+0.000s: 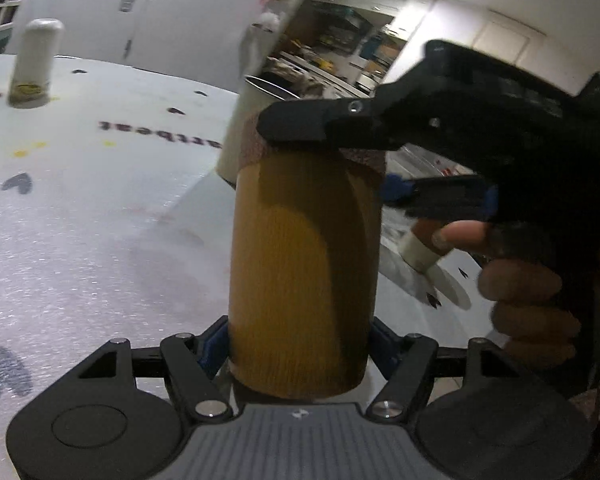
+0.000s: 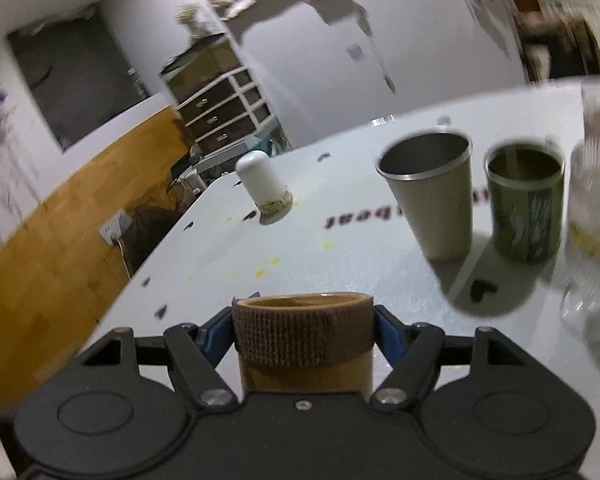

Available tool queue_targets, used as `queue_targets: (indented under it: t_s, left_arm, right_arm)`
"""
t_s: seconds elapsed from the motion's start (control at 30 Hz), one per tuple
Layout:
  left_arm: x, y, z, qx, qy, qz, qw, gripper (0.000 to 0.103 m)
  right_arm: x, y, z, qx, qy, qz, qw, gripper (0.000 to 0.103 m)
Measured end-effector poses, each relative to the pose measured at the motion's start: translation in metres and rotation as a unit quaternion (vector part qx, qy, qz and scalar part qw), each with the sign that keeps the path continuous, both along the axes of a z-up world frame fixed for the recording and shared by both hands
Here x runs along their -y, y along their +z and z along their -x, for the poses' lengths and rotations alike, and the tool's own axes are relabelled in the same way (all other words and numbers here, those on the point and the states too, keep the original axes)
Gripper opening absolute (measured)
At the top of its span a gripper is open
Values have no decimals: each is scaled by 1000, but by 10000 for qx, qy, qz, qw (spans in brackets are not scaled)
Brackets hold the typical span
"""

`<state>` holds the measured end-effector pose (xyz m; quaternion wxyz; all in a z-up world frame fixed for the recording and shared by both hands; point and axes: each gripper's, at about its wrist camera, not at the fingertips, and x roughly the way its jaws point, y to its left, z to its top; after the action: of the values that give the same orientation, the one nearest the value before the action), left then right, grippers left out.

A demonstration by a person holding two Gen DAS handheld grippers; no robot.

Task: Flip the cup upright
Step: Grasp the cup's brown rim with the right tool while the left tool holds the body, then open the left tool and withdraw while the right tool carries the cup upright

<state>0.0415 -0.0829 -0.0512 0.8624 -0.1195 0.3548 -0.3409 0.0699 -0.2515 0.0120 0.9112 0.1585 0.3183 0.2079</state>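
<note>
A tall brown cup (image 1: 304, 264) with a dark textured band near its rim stands between both grippers. My left gripper (image 1: 300, 344) is shut on its lower body. My right gripper (image 2: 304, 332) is shut on the banded rim end (image 2: 302, 334), and shows in the left wrist view (image 1: 340, 128) at the cup's top. The cup's open mouth (image 2: 300, 300) faces up in the right wrist view. The cup is held above the white table (image 1: 80, 220).
A white upside-down cup (image 2: 262, 182) stands at the far side, also in the left wrist view (image 1: 34, 64). A grey metal cup (image 2: 432, 196), a green cup (image 2: 526, 204) and a clear glass (image 2: 592, 216) stand upright at right. The table edge drops to a wooden floor at left.
</note>
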Motion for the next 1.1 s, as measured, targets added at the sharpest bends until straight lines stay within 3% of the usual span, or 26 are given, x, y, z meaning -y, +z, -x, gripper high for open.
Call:
queue_targets:
  t_s: [0.27, 0.37, 0.53, 0.73, 1.0, 1.1]
  left_arm:
    - [26, 0, 5, 749, -131, -843, 9935, 73]
    - [34, -1, 11, 1015, 60, -1240, 9871, 96]
    - [25, 0, 18, 1246, 181, -1075, 9862, 100]
    - [12, -2, 12, 1133, 487, -847, 9887, 100]
    - [1, -5, 18, 1112, 551, -780, 9892, 100]
    - [0, -3, 20, 1151, 564, -791, 9886, 100]
  right_arm:
    - [-14, 15, 42, 695, 342, 990, 9921, 73]
    - [-17, 16, 51, 844, 395, 1255, 9877, 73]
    - [-11, 12, 45, 1328, 114, 1513, 9795, 72]
    - [9, 10, 11, 1668, -605, 1670, 9699, 72]
    - [28, -1, -23, 1761, -1280, 1832, 9587, 73]
    - [20, -9, -22, 1818, -1410, 2260, 9466, 73]
